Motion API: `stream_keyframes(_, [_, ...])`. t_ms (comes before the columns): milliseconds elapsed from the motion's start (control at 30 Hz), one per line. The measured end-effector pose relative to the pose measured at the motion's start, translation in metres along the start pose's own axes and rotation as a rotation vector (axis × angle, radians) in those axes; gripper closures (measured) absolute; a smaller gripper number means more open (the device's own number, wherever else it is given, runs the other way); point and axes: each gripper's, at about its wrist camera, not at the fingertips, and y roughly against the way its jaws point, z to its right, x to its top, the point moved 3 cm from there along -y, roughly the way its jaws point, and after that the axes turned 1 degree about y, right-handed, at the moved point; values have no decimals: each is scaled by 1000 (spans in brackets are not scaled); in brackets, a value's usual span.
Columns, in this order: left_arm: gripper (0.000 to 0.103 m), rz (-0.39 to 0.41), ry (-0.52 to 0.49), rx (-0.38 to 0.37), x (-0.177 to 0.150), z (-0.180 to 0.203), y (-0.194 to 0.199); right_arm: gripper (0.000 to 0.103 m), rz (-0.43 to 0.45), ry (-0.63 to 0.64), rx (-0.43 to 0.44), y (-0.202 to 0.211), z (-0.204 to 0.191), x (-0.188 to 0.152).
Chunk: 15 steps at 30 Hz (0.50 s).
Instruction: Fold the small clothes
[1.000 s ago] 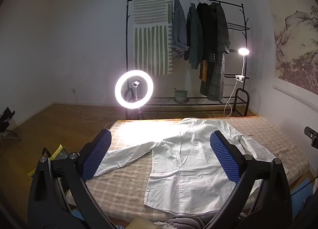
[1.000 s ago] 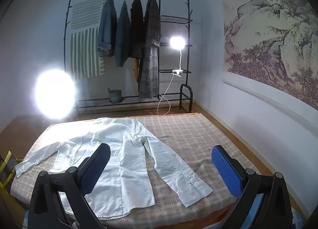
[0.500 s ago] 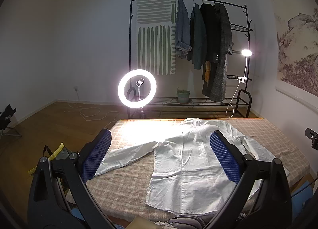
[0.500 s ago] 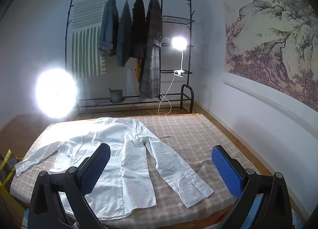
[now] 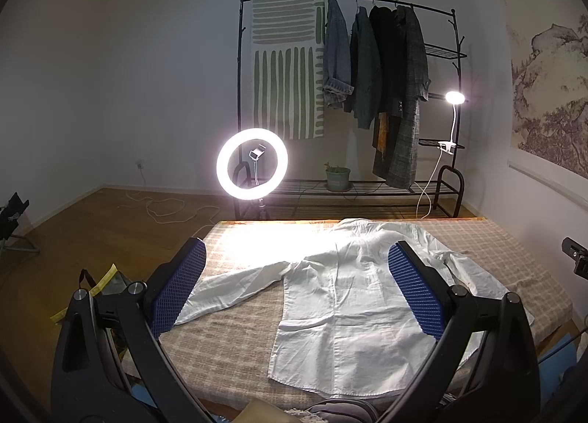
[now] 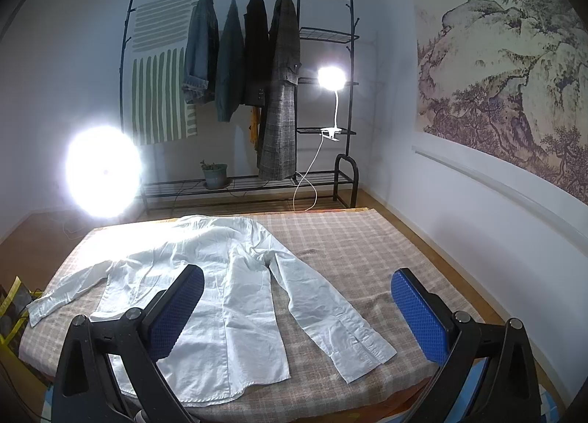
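A white long-sleeved shirt [image 5: 341, 298] lies flat and face down on the plaid-covered bed [image 5: 235, 346], collar at the far end, both sleeves spread out. The right wrist view shows the same shirt [image 6: 235, 298] with its right sleeve [image 6: 330, 316] angled toward the near right corner. My left gripper [image 5: 297, 290] hovers open above the near edge, over the hem and left sleeve, holding nothing. My right gripper [image 6: 297, 313] is open too, above the right sleeve's cuff, apart from the cloth.
A lit ring light [image 5: 252, 163] stands past the bed's far left corner. A black clothes rack [image 5: 352, 100] with hung coats, a clip lamp [image 5: 455, 97] and a potted plant lines the back wall. A wall [image 6: 496, 210] runs along the bed's right side. A bag [image 5: 103, 279] sits on the floor left.
Both views have tilted up slightly, so the bed and shirt sit lower in frame. The shirt has not moved and both grippers stay open.
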Motion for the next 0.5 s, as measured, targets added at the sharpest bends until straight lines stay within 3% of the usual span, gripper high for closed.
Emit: stream_keyframes(500, [2, -5, -2, -7, 1, 4, 0, 0, -2, 3, 0, -1, 0, 0])
